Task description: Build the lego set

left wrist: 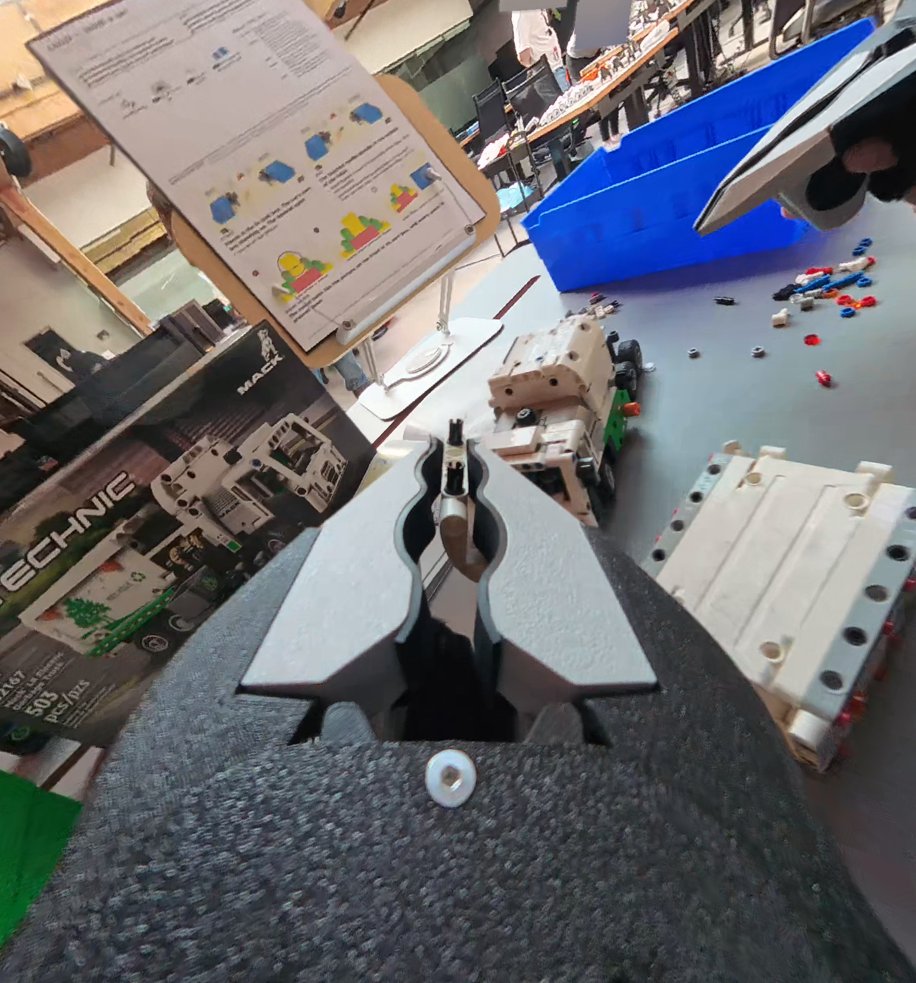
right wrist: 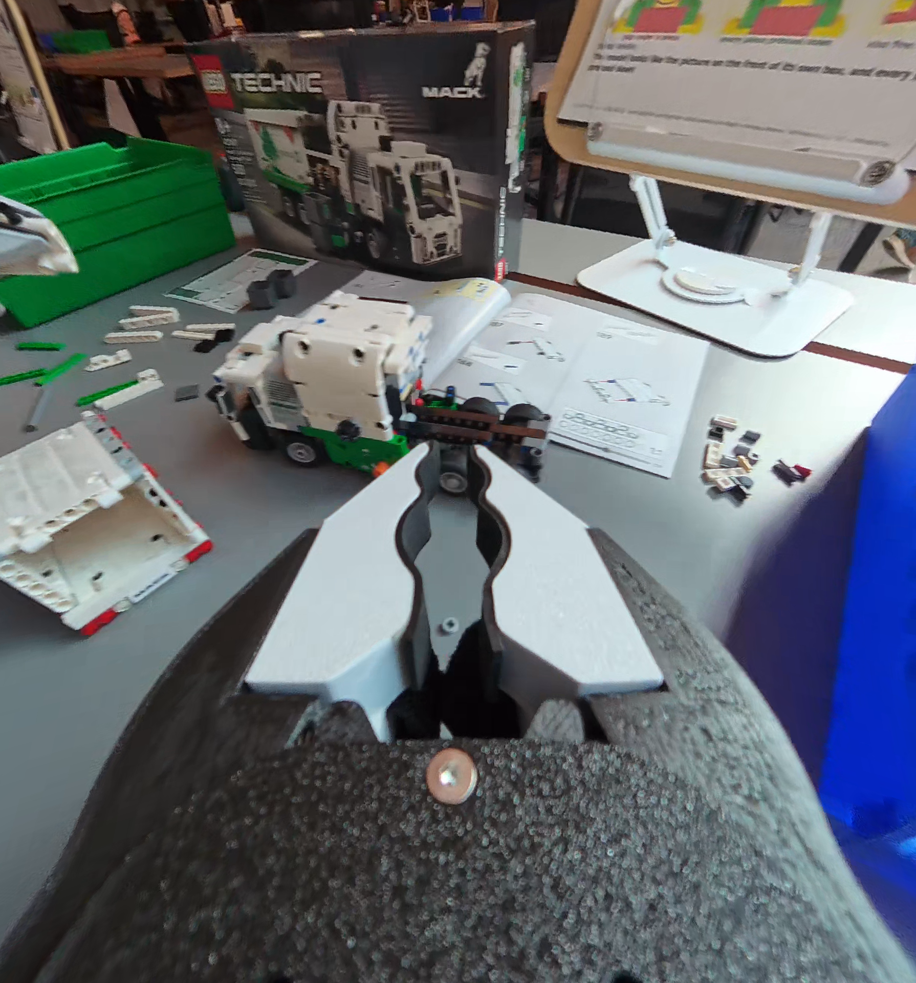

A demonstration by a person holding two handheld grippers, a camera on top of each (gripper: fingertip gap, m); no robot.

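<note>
My left gripper [left wrist: 453, 449] is shut on a small white-and-grey Technic piece [left wrist: 453, 468] with a black pin sticking out past the tips. It is held above the table, in front of the part-built white and green truck [left wrist: 557, 415]. The white box body [left wrist: 796, 585] lies on its side to the right. My right gripper [right wrist: 451, 449] is slightly open and empty, pointing at the truck's bare rear chassis [right wrist: 472, 425]. The truck cab [right wrist: 328, 372] stands left of that, and the box body [right wrist: 73, 521] lies at the left. The right gripper also shows in the left wrist view [left wrist: 711, 223], above the blue bin.
A blue bin [left wrist: 684, 186] stands at the right, a green bin [right wrist: 110, 213] at the back left. The set's box [right wrist: 371, 149], an open instruction booklet [right wrist: 578, 367] and a document stand [right wrist: 711, 298] are behind the truck. Loose pieces lie around [right wrist: 732, 457] [right wrist: 142, 324] [left wrist: 828, 287]. The tips of one gripper are about 25 cm away from the tips of the other.
</note>
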